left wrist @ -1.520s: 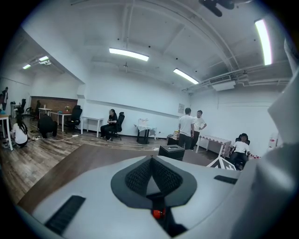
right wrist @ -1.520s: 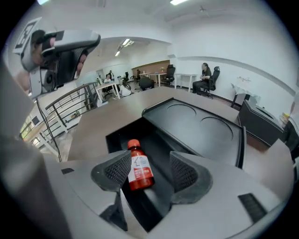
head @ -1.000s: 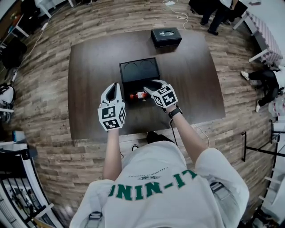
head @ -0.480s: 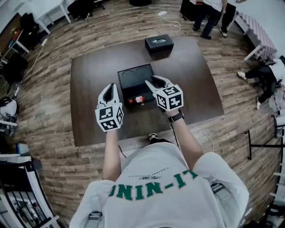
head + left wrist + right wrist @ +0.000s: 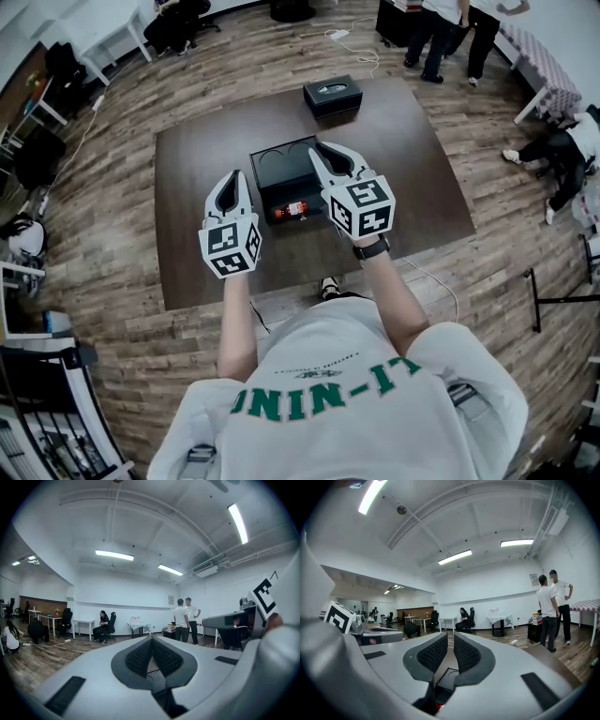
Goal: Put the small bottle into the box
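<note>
The small bottle [image 5: 293,210], clear with a red label, lies on its side on the dark table [image 5: 403,187], just in front of the open black box [image 5: 281,167]. My right gripper [image 5: 321,150] hangs over the box's right part, pointing away from me. Its jaws are closing, with only a narrow gap and nothing between them [image 5: 450,637]. Below them the right gripper view shows the box [image 5: 447,677] and a red speck of the bottle [image 5: 437,707]. My left gripper [image 5: 232,180] hovers left of the bottle, shut and empty [image 5: 151,641].
A black tissue box [image 5: 332,97] stands near the table's far edge. People stand beyond the table at the back right [image 5: 450,28], and another sits at the right [image 5: 562,155]. White desks and chairs line the far left [image 5: 84,37].
My right gripper has lifted and moved forward from beside the bottle to over the box, and its jaws have narrowed. The bottle stays on the table. The left gripper has hardly moved.
</note>
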